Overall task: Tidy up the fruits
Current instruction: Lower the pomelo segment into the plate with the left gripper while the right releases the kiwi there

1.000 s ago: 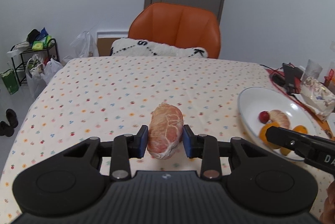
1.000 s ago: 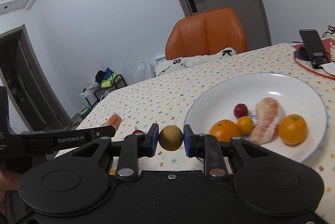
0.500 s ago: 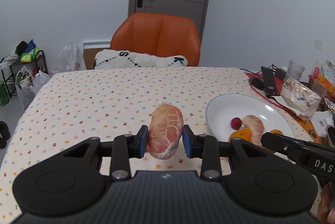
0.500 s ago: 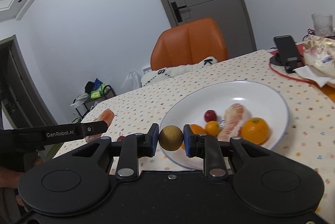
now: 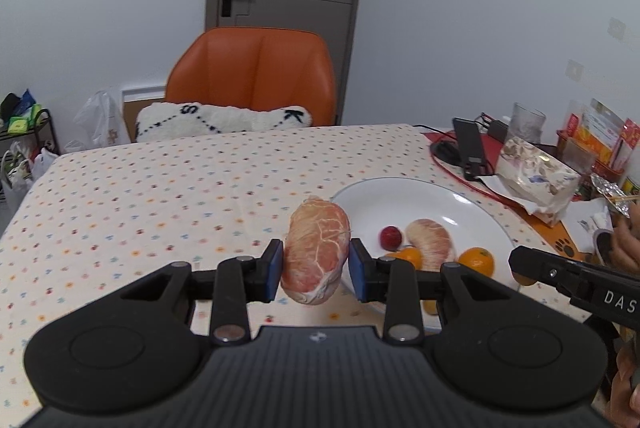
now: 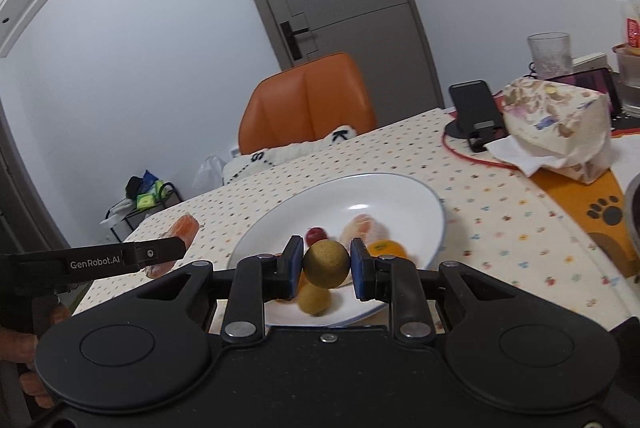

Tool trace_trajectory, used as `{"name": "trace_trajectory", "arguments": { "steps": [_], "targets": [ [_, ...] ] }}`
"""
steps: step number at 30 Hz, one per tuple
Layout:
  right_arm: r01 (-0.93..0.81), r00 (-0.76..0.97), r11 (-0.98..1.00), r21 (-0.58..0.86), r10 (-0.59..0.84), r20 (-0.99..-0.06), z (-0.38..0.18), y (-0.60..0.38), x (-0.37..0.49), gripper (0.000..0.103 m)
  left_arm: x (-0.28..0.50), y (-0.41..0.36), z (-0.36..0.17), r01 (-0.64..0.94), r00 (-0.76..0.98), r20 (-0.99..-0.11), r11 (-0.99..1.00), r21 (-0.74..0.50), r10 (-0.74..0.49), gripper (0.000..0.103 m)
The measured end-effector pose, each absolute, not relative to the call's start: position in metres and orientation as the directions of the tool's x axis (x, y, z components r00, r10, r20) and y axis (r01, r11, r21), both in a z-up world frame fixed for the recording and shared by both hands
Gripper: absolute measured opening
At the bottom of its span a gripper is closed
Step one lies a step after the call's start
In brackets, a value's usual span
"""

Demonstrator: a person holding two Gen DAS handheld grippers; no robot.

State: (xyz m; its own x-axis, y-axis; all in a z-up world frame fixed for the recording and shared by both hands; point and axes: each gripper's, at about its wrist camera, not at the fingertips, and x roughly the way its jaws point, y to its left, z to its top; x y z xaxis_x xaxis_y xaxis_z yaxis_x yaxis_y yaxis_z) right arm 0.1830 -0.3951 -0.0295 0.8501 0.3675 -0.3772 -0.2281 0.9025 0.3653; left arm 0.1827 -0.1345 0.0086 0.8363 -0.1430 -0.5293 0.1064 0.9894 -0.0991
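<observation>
The left gripper [image 5: 316, 270] is clamped on a peeled pomelo piece [image 5: 314, 252], pink with white veins, held upright between the blue pads [image 5: 275, 270] above the dotted tablecloth [image 5: 160, 195], just left of the white plate [image 5: 400, 195]. The right gripper [image 6: 326, 266] grips a small round brown fruit [image 6: 326, 264], held over the near edge of the plate [image 6: 400, 203].

On the plate lie a second peeled pomelo piece [image 5: 431, 243], a small red fruit [image 5: 390, 236], and two oranges [image 5: 476, 260]. In the right wrist view another brownish round fruit [image 6: 314, 300] shows just below the held one; it seems to rest on the plate, though blur makes that hard to say.

Beyond the table stands an orange chair [image 5: 256, 75] with a white cushion [image 5: 224, 117]. To the right of the plate are a phone on a stand [image 6: 476, 111], a patterned bag [image 6: 560, 127] and a glass [image 6: 549, 55].
</observation>
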Motion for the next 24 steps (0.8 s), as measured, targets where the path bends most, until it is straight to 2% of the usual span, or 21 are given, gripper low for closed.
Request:
{"name": "trace_trajectory", "arguments": {
  "steps": [24],
  "targets": [
    [-0.225, 0.839, 0.906, 0.359, 0.367, -0.401, -0.038, -0.394, 0.217, 0.024, 0.233, -0.168, -0.013, 0.184, 0.796, -0.562, 0.975, -0.126, -0.223, 0.033]
  ]
}}
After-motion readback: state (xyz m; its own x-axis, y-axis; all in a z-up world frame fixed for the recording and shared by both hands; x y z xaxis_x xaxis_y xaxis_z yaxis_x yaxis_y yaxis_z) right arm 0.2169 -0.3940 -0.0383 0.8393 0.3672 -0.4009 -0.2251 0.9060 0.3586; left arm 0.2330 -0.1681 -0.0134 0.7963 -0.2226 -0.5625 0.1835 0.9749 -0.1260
